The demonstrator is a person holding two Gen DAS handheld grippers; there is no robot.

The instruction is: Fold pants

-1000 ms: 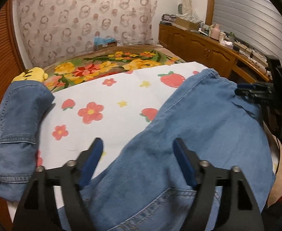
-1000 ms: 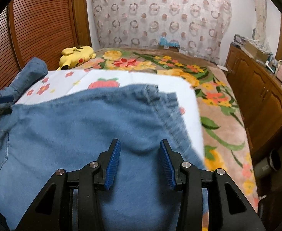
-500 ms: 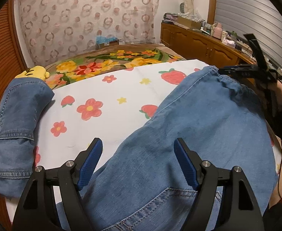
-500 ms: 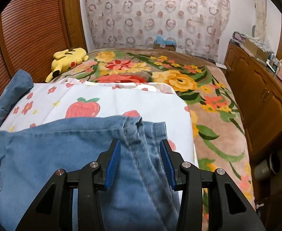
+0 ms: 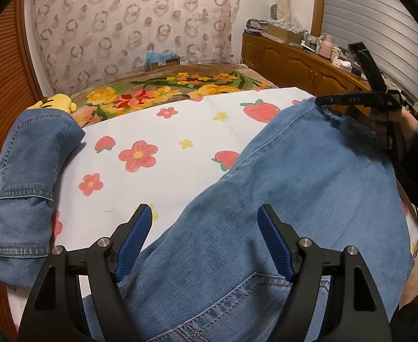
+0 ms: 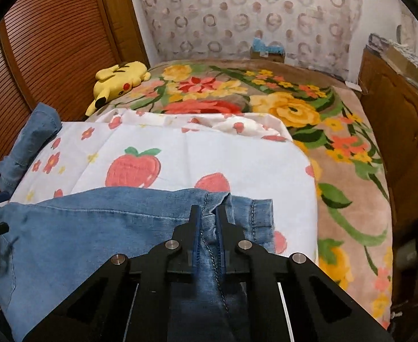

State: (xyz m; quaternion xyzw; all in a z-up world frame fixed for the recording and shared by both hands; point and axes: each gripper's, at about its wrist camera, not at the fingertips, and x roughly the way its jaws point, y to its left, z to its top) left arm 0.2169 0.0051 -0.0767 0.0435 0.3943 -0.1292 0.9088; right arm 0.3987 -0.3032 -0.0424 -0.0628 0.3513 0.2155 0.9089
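Blue denim pants (image 5: 308, 188) lie across a white strawberry-print sheet (image 5: 166, 148) on a bed. One leg runs to the right. The other leg (image 5: 34, 154) drapes over the bed's left edge. My left gripper (image 5: 204, 216) hovers open above the seat of the pants, near a back pocket seam, its blue pads apart. My right gripper (image 6: 208, 213) is closing its jaws on the bunched side seam at the hem of the right leg (image 6: 80, 228), and denim is pinched between the pads. In the left wrist view the right gripper (image 5: 320, 101) sits at that hem, held by a hand (image 5: 408, 125).
A floral blanket (image 6: 294, 108) covers the far half of the bed, with a yellow plush toy (image 6: 120, 81) at its left. Slatted wooden doors (image 6: 52, 42) stand close on the left. A wooden cabinet (image 5: 294, 62) with clutter on top runs along the right.
My right gripper slid along the leg to its hem and its jaws came together on the seam. The left gripper stayed where it was, open.
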